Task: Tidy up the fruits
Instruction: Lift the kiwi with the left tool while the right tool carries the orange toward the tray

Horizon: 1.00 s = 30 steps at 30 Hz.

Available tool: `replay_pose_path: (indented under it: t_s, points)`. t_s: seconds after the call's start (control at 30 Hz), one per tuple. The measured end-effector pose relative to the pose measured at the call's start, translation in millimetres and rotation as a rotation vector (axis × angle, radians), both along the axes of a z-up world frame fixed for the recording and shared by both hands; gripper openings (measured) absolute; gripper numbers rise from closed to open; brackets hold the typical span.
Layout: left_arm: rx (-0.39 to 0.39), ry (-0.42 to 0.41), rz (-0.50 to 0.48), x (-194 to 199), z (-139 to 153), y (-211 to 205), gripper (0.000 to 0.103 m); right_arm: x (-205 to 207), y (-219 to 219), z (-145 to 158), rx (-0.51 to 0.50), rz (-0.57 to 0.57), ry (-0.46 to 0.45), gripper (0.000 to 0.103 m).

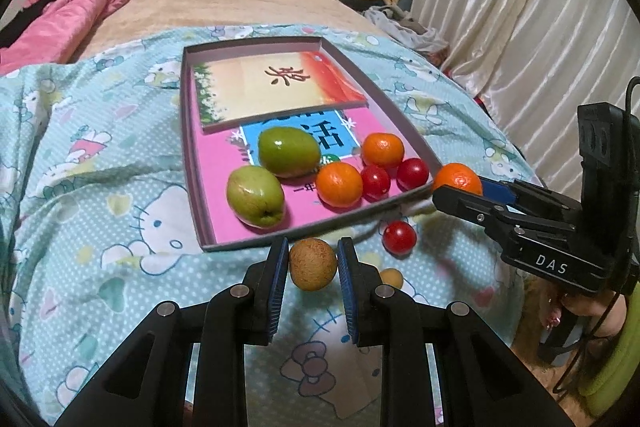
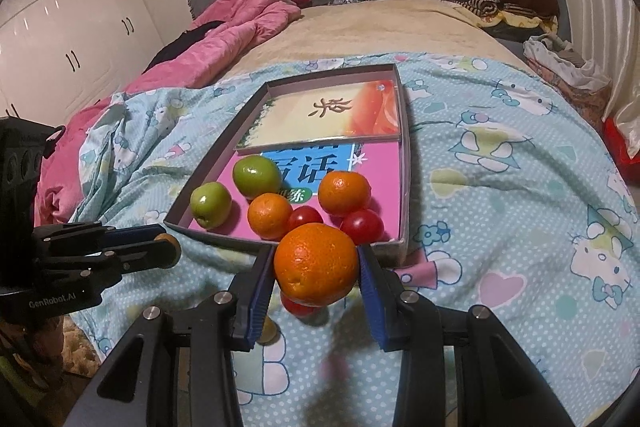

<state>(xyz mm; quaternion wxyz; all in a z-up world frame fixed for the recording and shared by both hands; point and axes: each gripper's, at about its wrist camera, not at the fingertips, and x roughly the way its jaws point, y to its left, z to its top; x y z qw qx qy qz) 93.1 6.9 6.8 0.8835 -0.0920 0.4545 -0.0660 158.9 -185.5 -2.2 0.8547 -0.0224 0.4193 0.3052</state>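
- Left wrist view: the left gripper (image 1: 313, 263) is clamped on a small brown round fruit (image 1: 313, 263), held just short of the near wall of the shallow box (image 1: 400, 115) and clear of the patterned sheet (image 1: 120, 227).
- Same view: in the box lie two green fruits (image 1: 289, 151), two oranges (image 1: 340, 184) and two red tomatoes (image 1: 412, 173). One more red tomato (image 1: 399, 236) and a small tan fruit (image 1: 391, 277) lie on the sheet outside it.
- Advice: lift the brown fruit over the wall and set it on the bare pink floor near the green pair; release low so it does not roll.
- Right wrist view: the right gripper (image 2: 316, 265) is closed on a large orange (image 2: 316, 264), held in front of the box's near corner, with a tomato on the sheet beneath it.
- Advice: carry this orange in beside the other two oranges, keeping the arms apart. One hand should place first, as the entry along the near wall is narrow.
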Motion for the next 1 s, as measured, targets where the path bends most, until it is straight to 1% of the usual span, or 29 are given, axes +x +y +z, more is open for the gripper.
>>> replay_pose_path:
  t_s: [0.4,0.9,1.0]
  points:
    - [0.026,-0.029,0.008,2,9,1,0.026,4,0,5,0.003,-0.016,-0.029,0.041]
    - [0.021,-0.081,0.044,16,28,4,0.026,8,8,18,0.009,-0.018,-0.108,0.041]
    - [0.037,-0.098,0.055,21,31,2,0.026,9,9,21,0.015,-0.017,-0.128,0.041]
